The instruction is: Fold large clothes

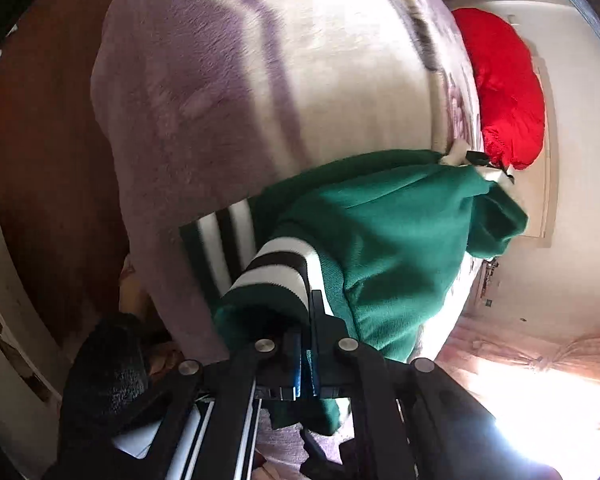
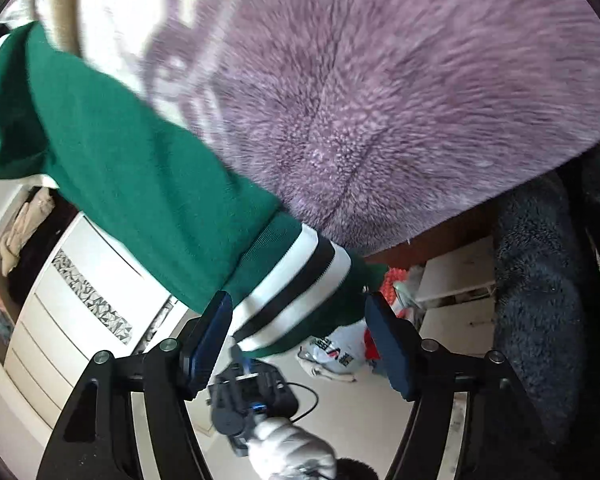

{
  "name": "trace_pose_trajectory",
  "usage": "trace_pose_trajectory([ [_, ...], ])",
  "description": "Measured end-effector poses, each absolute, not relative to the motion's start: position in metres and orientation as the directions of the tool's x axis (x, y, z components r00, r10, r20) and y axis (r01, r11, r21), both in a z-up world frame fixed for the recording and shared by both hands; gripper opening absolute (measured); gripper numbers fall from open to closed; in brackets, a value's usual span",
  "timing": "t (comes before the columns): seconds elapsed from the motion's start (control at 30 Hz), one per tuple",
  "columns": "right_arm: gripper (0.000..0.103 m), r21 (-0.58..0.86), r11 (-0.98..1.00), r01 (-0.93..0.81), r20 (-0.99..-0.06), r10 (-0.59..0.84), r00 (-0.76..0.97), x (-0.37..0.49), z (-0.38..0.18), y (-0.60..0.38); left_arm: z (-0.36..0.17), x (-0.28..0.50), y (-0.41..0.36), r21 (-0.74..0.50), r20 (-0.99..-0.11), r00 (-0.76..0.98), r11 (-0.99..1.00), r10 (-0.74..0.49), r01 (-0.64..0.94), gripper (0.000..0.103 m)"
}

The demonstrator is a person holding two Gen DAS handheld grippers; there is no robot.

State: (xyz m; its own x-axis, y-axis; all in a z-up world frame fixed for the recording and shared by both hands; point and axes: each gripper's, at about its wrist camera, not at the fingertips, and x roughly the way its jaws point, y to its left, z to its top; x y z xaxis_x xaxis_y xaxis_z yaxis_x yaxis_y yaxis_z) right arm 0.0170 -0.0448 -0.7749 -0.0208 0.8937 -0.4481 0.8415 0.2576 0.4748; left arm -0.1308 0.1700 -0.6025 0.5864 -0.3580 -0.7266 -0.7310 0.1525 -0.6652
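A green sweater (image 1: 380, 232) with white and black striped cuffs lies across a lilac fleece blanket (image 1: 260, 80). My left gripper (image 1: 314, 300) is shut on the edge of one striped cuff (image 1: 276, 268), with green fabric bunched around its fingers. In the right wrist view the sweater (image 2: 140, 160) stretches from the upper left down to a striped cuff (image 2: 300, 280). That cuff hangs between the wide-apart pads of my right gripper (image 2: 298, 336), which do not press on it. Below it, a hand in a pale glove (image 2: 288, 448) holds the left gripper (image 2: 240, 354), which pinches the cuff's lower edge.
The blanket (image 2: 380, 100) covers a bed. A red cushion (image 1: 504, 92) lies at its far side. A white drawer unit (image 2: 60, 320) stands at the left, and a plastic bag (image 2: 336, 354) lies on the pale floor. Dark fuzzy fabric (image 2: 540, 280) fills the right edge.
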Motion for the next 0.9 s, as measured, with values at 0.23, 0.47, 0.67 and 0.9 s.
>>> trace_pose_trajectory([
  [0.23,0.006,0.459,0.316,0.830,-0.517,0.855,-0.039,0.025,-0.776,-0.018,-0.590,-0.126,0.164,-0.670,-0.727,0.585,0.188,-0.359,-0.718,0.001],
  [0.47,0.005,0.351,0.517,0.781,-0.629,0.748,-0.213,0.023,-0.792,0.000,-0.621,-0.131,0.165,-0.615,-0.761,0.517,0.183,-0.391,-0.767,0.002],
  [0.67,0.018,0.411,0.717,0.564,-0.581,0.682,-0.444,0.051,-0.782,0.030,-0.595,-0.149,0.165,-0.655,-0.724,0.543,0.178,-0.426,-0.734,0.005],
  [0.9,0.067,0.530,0.730,0.432,-0.635,0.679,-0.368,0.085,-0.754,0.007,-0.604,-0.124,0.158,-0.647,-0.739,0.493,0.281,-0.458,-0.709,0.038],
])
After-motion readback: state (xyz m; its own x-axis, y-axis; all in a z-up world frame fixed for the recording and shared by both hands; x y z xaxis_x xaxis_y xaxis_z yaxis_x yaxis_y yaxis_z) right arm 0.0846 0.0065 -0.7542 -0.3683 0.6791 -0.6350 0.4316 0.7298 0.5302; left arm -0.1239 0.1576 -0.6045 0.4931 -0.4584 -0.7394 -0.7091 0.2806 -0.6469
